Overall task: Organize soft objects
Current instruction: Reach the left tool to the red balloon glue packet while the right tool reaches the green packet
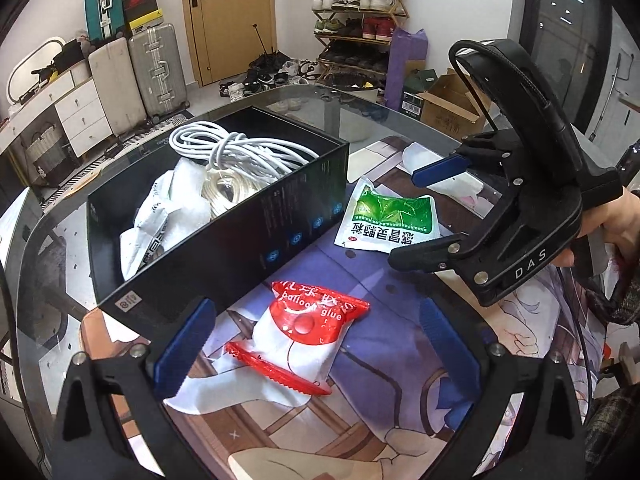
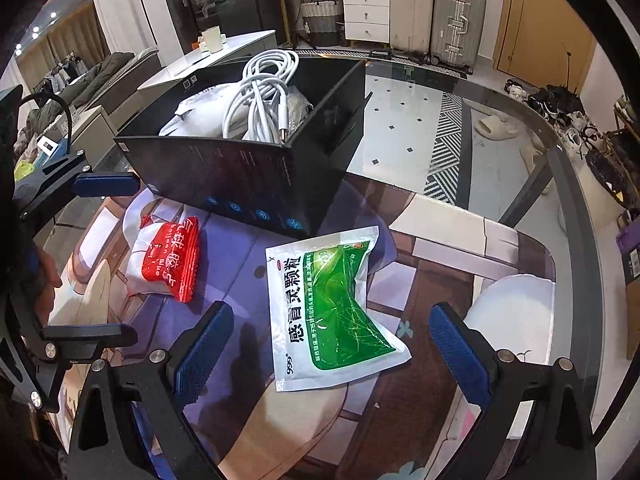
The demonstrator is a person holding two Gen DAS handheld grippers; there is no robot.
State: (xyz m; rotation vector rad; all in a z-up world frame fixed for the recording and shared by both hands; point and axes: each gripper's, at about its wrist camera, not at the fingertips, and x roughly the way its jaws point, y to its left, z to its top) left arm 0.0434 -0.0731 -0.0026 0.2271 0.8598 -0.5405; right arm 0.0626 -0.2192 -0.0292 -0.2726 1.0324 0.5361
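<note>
A red and white balloon glue packet (image 1: 304, 340) lies on the printed mat, between the open fingers of my left gripper (image 1: 316, 344); it also shows in the right wrist view (image 2: 170, 258). A green and white medicine sachet (image 2: 332, 308) lies flat between the open fingers of my right gripper (image 2: 332, 352); it also shows in the left wrist view (image 1: 386, 214). A black box (image 1: 240, 224) behind them holds a coiled white cable (image 1: 236, 152) and white bags. The right gripper (image 1: 424, 216) hovers open over the sachet. The left gripper (image 2: 100, 260) shows at left, open.
The glass table (image 2: 520, 168) carries a printed cartoon mat (image 2: 440, 272). The box (image 2: 248, 176) stands upright just beyond both packets. A white round patch of the mat (image 2: 516, 312) lies right of the sachet. Suitcases, drawers and a shoe rack (image 1: 360, 20) stand in the room behind.
</note>
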